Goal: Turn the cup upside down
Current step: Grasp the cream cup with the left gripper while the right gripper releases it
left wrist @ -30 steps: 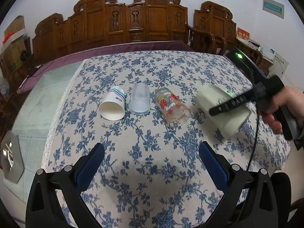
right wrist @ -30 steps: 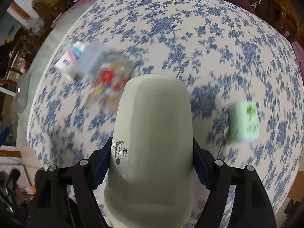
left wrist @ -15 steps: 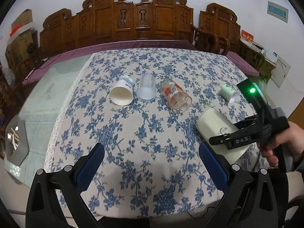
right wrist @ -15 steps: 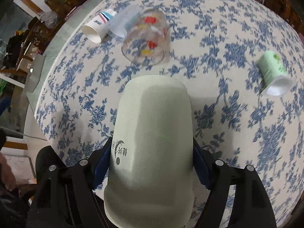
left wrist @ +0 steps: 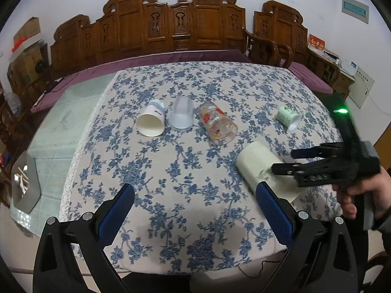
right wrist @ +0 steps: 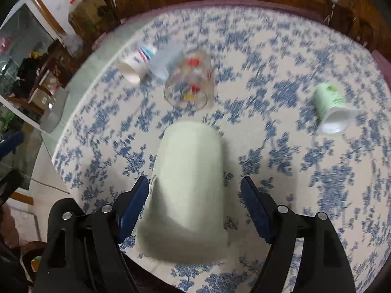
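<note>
A pale cream cup (right wrist: 188, 185) stands mouth down, tilted, near the front right of the flowered tablecloth (left wrist: 185, 166). It also shows in the left wrist view (left wrist: 259, 163). My right gripper (right wrist: 195, 195) is open, its blue pads apart on either side of the cup with a gap on the right side. In the left wrist view the right gripper (left wrist: 288, 160) is next to the cup. My left gripper (left wrist: 195, 210) is open and empty above the table's front edge.
A white paper cup (left wrist: 151, 120), a frosted plastic cup (left wrist: 181, 117) and a printed glass (left wrist: 218, 123) lie on their sides in a row mid-table. A small green cup (left wrist: 288, 117) lies at the right. Carved wooden chairs (left wrist: 176, 22) stand behind.
The right gripper has lowered the cream cup onto the cloth near the front edge and opened its jaws. The left gripper has drawn back a little.
</note>
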